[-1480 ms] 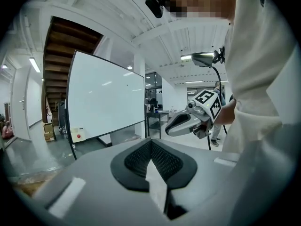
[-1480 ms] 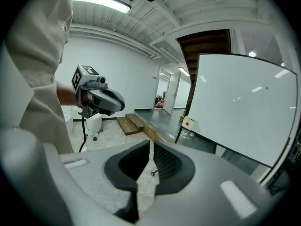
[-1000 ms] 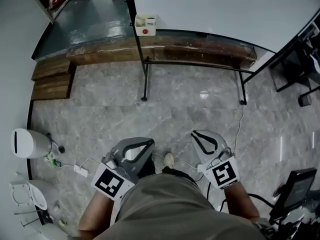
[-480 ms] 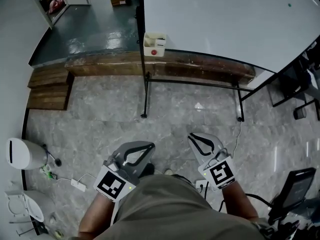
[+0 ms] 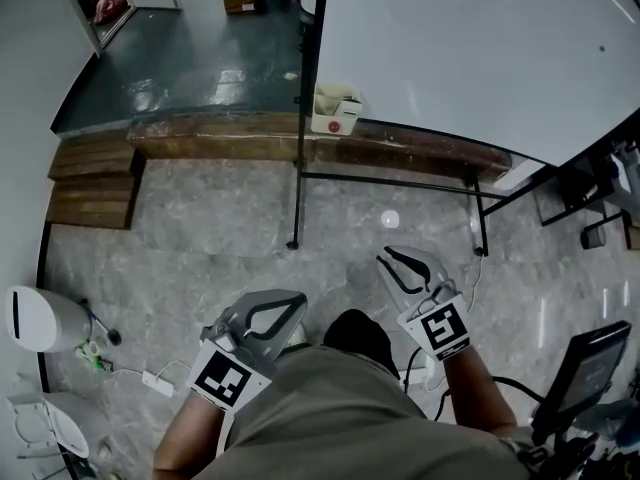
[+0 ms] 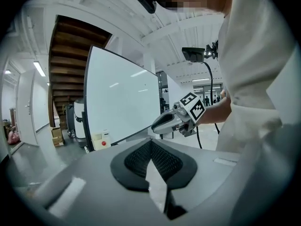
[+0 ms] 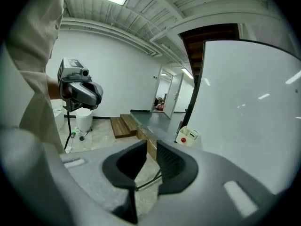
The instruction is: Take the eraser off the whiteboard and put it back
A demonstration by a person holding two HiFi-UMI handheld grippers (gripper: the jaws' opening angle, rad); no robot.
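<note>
The left gripper (image 6: 151, 143) has its jaws pressed together on nothing. The right gripper's (image 7: 151, 146) jaws are opening, a narrow gap between them, empty. Both hover over the stone floor (image 5: 200, 228), well apart from the eraser (image 5: 335, 112), which sits at the whiteboard's (image 5: 470, 48) lower left corner.

No words, numbers or brand names can be read. The left marker cube (image 5: 220, 378) and right marker cube (image 5: 443, 329) carry only black-and-white square code patterns.
</note>
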